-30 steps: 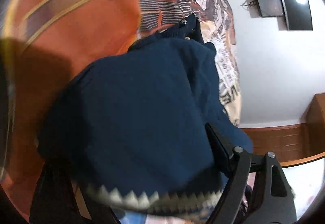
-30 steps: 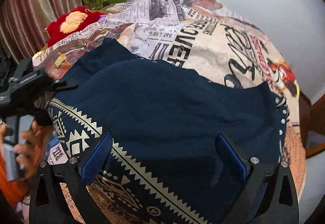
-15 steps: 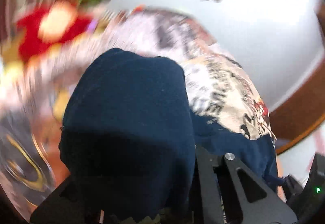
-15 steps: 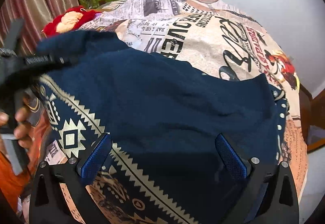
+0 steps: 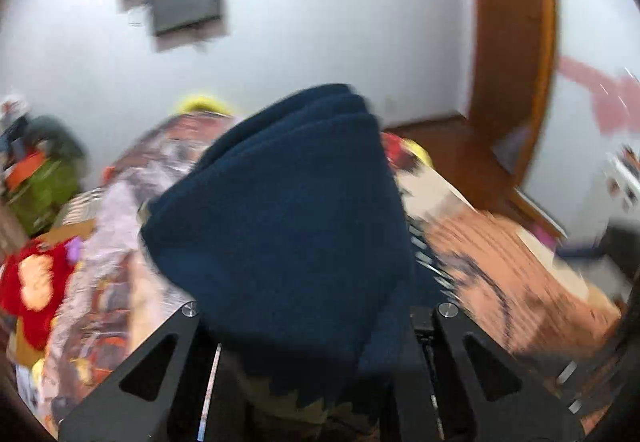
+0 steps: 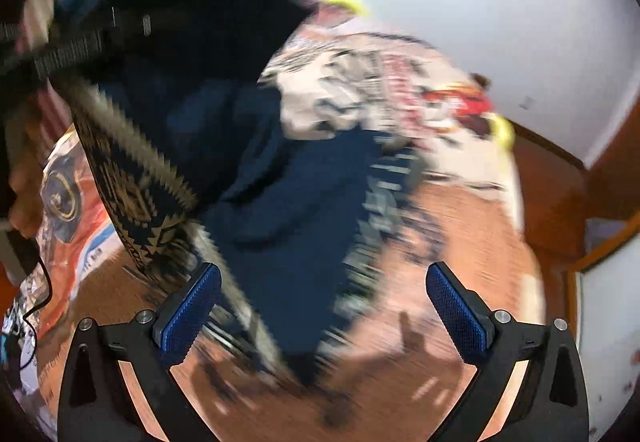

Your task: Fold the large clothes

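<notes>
The left gripper [image 5: 308, 330] is raised above the newspaper-print bedspread [image 6: 372, 89], its black fingers closed on a bunched fold of the dark navy knitted sweater with the cream zigzag hem [image 5: 288, 209], which drapes up over them. The right gripper [image 6: 324, 306] is tilted down over the bed with its blue-padded fingers [image 6: 188, 310] spread wide, holding nothing, the sweater's hem band just by the left pad. Compared with half a second ago, the sweater is lifted higher and both views are swung towards the white wall [image 5: 340, 21].

left tongs' fingertips [image 5: 416, 318] under sweater [image 5: 288, 217]
</notes>
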### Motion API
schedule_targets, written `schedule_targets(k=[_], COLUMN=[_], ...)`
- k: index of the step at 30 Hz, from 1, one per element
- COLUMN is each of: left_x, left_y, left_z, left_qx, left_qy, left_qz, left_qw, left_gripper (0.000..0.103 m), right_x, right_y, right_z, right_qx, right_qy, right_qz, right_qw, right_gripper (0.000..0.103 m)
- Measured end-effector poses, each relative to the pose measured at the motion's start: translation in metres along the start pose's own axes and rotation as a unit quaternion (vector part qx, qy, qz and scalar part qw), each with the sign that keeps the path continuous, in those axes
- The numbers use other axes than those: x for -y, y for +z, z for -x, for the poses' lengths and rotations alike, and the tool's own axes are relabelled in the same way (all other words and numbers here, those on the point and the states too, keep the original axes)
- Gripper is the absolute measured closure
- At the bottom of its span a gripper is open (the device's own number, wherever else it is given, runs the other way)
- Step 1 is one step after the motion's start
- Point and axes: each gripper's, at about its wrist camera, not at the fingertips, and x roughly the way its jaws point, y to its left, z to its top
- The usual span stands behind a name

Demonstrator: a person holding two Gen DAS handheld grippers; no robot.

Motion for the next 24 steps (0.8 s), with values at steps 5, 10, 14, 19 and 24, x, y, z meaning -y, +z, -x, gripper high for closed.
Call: schedule_targets(k=[5,10,14,19,24], left_x=[0.038,0.049,0.053,0.042,0.022], left_y=[-0.033,-0.06,-0.07,-0.074,-0.068], left_z=[-0.003,0.014,0.027,0.046,0.071], left_qx=[-0.057,-0.088,-0.098,-0.112,-0.11], left_qy=[-0.069,-0.119,-0.1,-0.116,-0.146], left_qz=[-0.039,-0.057,-0.066,-0.033,-0.008], left_qw=[0.9952,0.9874,0.9879,0.9863,0.9831], left_gripper=[0.093,0.093,0.088,0.079,0.046], right_x=[0.049,0.063,0.059,0.046,0.036], right_y=[-0.03,-0.051,-0.053,-0.044,-0.026], right_z=[0.048,0.067,0.07,0.074,0.078], right_qx=[0.016,0.021,0.031,0.05,0.065], right_qy=[-0.023,-0.03,-0.021,0.008,0.035], right_qz=[-0.045,-0.052,-0.049,-0.048,-0.046], right_qw=[0.999,0.998,0.998,0.998,0.996], right_gripper=[0.001,0.001,0.001,0.001,0.001])
